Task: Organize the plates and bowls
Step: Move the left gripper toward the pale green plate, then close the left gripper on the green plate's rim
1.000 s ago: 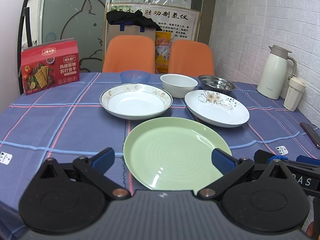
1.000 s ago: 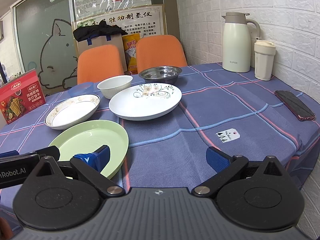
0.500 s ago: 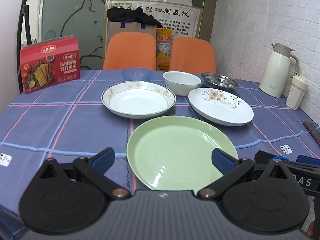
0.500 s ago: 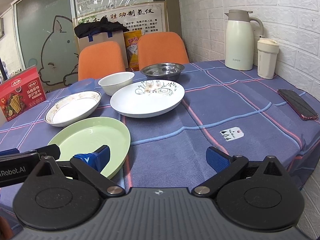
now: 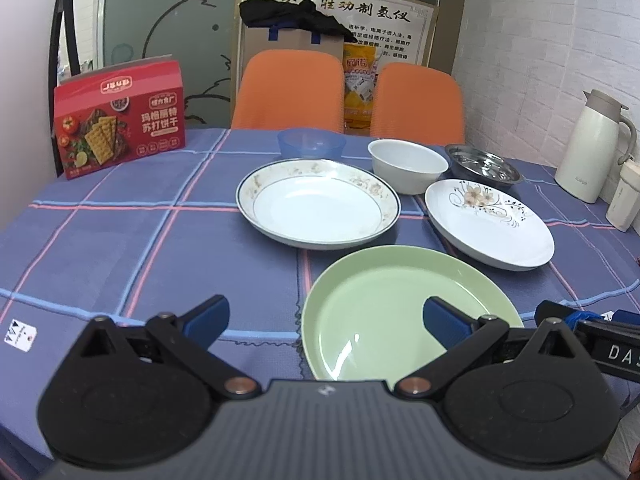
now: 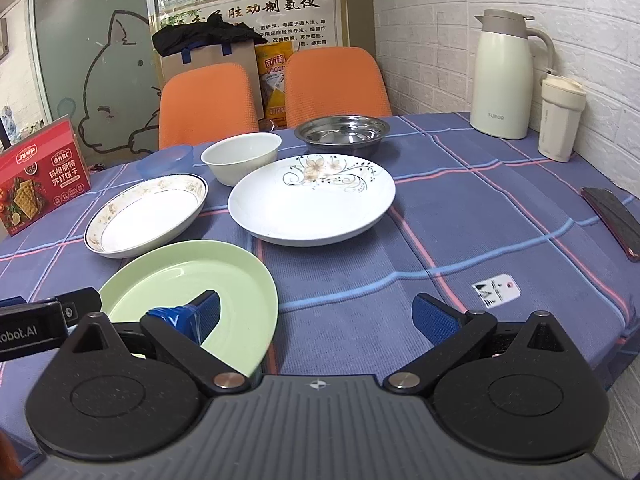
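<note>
— Green plate (image 5: 404, 312) sits by the table's near edge — nothing stacked yet?
— Nothing. Plates and bowls lie separate; left gripper (image 5: 326, 320) and right gripper (image 6: 316, 312) gape, empty.

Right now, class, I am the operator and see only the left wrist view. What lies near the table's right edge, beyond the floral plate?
Observer: A dark phone lies flat there.
Operator: Is the right claw open?
Observer: Yes, the right claw is open and empty. Its left finger overlaps the green plate in the right wrist view.
Operator: Anything just ahead of it?
Observer: A white printed tag lies on the cloth by its right finger.
</note>
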